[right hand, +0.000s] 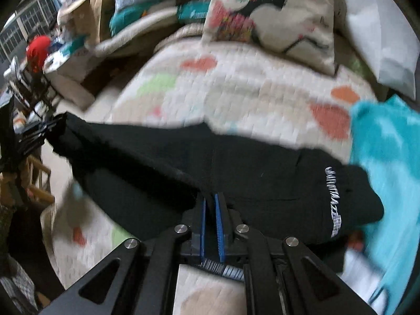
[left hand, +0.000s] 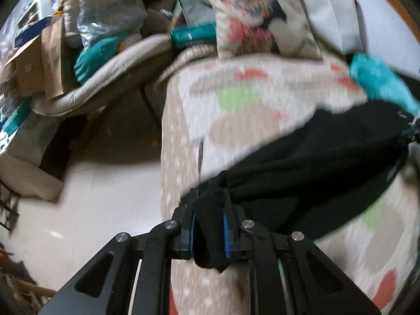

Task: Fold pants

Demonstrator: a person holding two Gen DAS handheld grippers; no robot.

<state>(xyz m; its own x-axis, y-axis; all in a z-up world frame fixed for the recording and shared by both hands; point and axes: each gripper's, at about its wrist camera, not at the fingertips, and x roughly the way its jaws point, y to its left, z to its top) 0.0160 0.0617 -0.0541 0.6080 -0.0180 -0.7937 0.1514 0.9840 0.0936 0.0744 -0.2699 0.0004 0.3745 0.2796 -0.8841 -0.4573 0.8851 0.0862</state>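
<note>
Left wrist view: the left gripper (left hand: 210,225) is clamped on a bunched fold of the black pants (left hand: 302,162), the thick knit cloth filling the narrow gap between its blue pads (left hand: 226,232) and spilling out below them; from this grip the pants stretch away to the right across the bed (left hand: 236,99), over a pale quilt printed with orange, green and beige patches.

Right wrist view: the right gripper (right hand: 209,210) is drawn in to a narrow slit, its blue pads (right hand: 218,225) almost meeting at the tips, which are pressed into the near edge of the pants (right hand: 183,162); cloth is pinched at the tips (the dark fabric and the motion blur hide how much of it lies between them). The pants lie as a long dark band across the middle of the quilt (right hand: 236,89), with white lettering (right hand: 333,199) running down the right-hand part; their far left end is taken up by the other gripper (right hand: 39,131) at the edge of the bed.

A turquoise towel (right hand: 388,162) lies just beside the right end of the pants, touching or overlapping them; a printed cushion (right hand: 267,13) and a white pillow (right hand: 378,34) rest at the head of the bed, well apart from the pants; a heap of bags and boxes (left hand: 65,47) stands beyond the left side of the bed.
</note>
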